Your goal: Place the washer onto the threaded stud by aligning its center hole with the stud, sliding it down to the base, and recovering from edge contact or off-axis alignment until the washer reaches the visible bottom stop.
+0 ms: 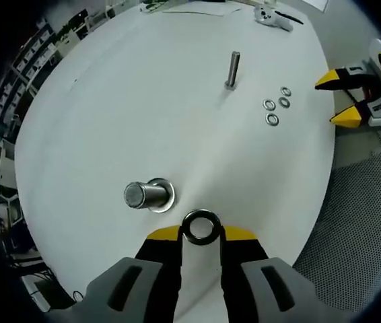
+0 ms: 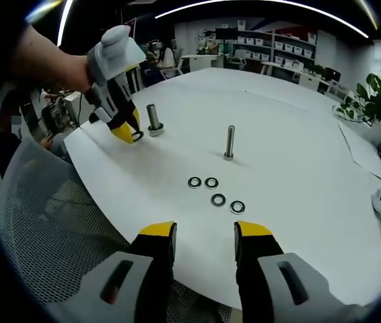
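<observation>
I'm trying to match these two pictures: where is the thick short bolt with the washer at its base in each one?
Left gripper view: thick bolt, lower left of centre, just beyond the left claw.
Right gripper view: upper left, beside that claw.
Shared landmark: the slim upright stud mid-table.

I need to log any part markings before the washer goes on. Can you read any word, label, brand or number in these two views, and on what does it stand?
No text can be read.
Large stud, slim stud, held washer, four loose washers: no markings visible.
Left hand-held gripper, right hand-held gripper: no print visible.
Shelf bins in the right gripper view: any labels are too small and blurred.
</observation>
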